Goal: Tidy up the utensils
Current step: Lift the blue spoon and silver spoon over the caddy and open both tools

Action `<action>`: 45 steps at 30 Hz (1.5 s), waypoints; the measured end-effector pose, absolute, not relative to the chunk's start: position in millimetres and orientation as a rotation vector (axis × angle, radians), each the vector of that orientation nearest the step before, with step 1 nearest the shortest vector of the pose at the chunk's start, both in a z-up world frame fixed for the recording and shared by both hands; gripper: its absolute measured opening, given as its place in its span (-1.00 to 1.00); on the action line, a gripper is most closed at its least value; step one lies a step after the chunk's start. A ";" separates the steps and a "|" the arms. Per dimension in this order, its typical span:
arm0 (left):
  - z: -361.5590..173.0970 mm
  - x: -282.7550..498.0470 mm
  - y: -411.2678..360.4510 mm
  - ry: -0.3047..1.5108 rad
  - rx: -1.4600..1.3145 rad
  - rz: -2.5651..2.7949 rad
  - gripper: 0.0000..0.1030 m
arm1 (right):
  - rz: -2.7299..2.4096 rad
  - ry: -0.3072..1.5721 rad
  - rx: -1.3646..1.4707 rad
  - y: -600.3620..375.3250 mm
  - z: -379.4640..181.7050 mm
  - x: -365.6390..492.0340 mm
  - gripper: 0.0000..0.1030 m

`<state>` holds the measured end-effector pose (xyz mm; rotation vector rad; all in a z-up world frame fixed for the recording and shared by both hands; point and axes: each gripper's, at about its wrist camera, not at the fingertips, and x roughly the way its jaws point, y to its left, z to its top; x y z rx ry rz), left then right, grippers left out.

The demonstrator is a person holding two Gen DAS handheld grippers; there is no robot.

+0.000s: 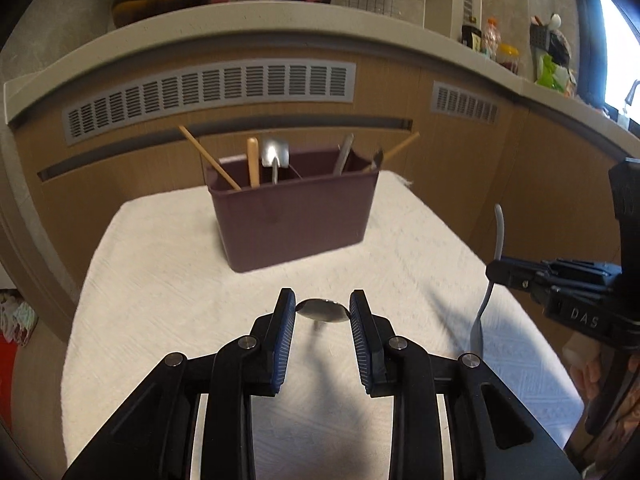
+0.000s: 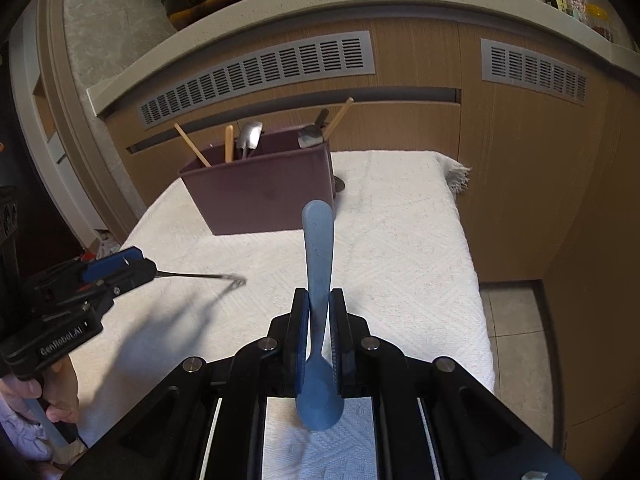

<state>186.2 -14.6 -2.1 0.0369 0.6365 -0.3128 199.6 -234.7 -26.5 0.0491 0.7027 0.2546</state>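
A maroon utensil caddy (image 1: 294, 216) stands on the white cloth; it also shows in the right wrist view (image 2: 260, 196). It holds chopsticks, a wooden handle and metal spoons. My left gripper (image 1: 323, 310) is shut on a metal utensil (image 1: 323, 311), pinching its wide end between the blue pads; seen from the right wrist, the thin metal utensil (image 2: 200, 276) sticks out sideways above the cloth. My right gripper (image 2: 319, 300) is shut on a blue plastic spoon (image 2: 318, 240), handle pointing toward the caddy; it also shows in the left wrist view (image 1: 494, 268).
The white textured cloth (image 1: 168, 280) covers a small table in front of wooden cabinets with grey vents (image 1: 208, 96). A stone counter (image 1: 280, 16) above carries pots and jars. The table's right edge drops to a tiled floor (image 2: 516, 320).
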 end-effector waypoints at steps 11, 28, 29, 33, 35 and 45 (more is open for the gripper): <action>11.9 188.3 -5.6 0.603 0.013 -0.294 -0.44 | 0.273 0.654 0.008 -223.1 -11.8 194.2 -0.83; 148.9 233.6 23.1 0.346 -0.081 -0.336 -0.44 | 0.306 0.359 -0.142 -184.4 110.3 227.7 -0.83; 157.9 240.0 25.0 0.328 -0.088 -0.339 -0.44 | 0.308 0.339 -0.137 -182.0 122.7 234.1 -0.83; 177.3 263.9 25.5 0.267 -0.076 -0.323 -0.44 | 0.305 0.288 -0.137 -172.6 150.2 260.4 -0.83; 177.5 276.0 25.2 0.260 -0.076 -0.317 -0.44 | 0.319 0.278 -0.135 -168.1 152.4 273.0 -0.83; 133.0 338.9 24.1 0.375 -0.124 -0.330 -0.45 | 0.346 0.372 -0.117 -154.8 123.0 326.5 -0.83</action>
